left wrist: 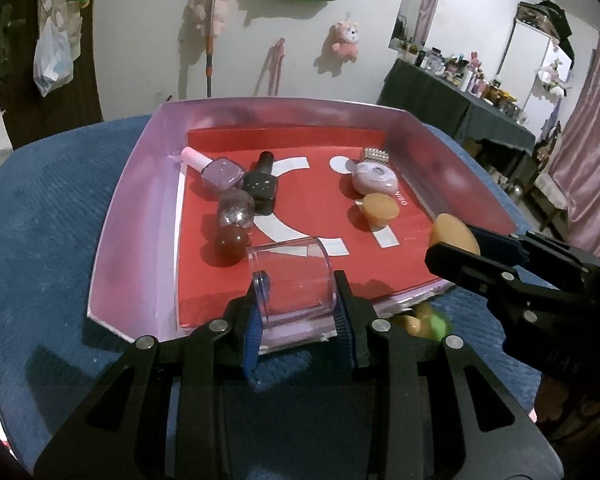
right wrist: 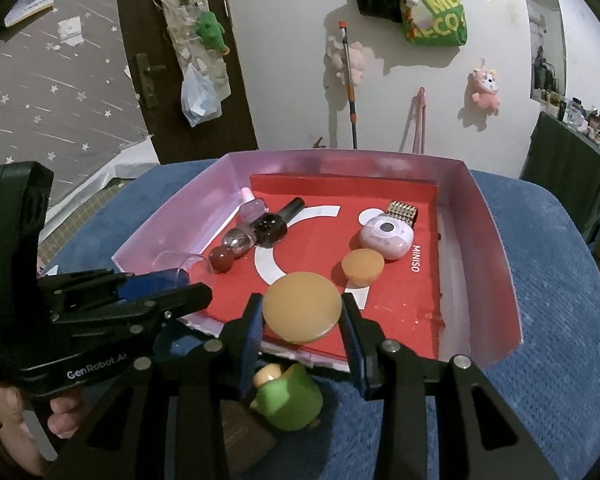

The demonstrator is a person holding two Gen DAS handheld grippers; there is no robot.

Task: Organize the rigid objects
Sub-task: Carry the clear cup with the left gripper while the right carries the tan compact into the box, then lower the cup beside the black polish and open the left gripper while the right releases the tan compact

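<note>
A clear plastic cylinder [left wrist: 292, 280] and a round tan lid [right wrist: 302, 307] hang gripped over the pink tray's [left wrist: 132, 216] near edge.

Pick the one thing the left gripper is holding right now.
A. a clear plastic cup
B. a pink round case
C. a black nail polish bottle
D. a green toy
A: the left gripper is shut on the clear plastic cup, its blue pads pressing both sides above the near edge of the tray.
</note>
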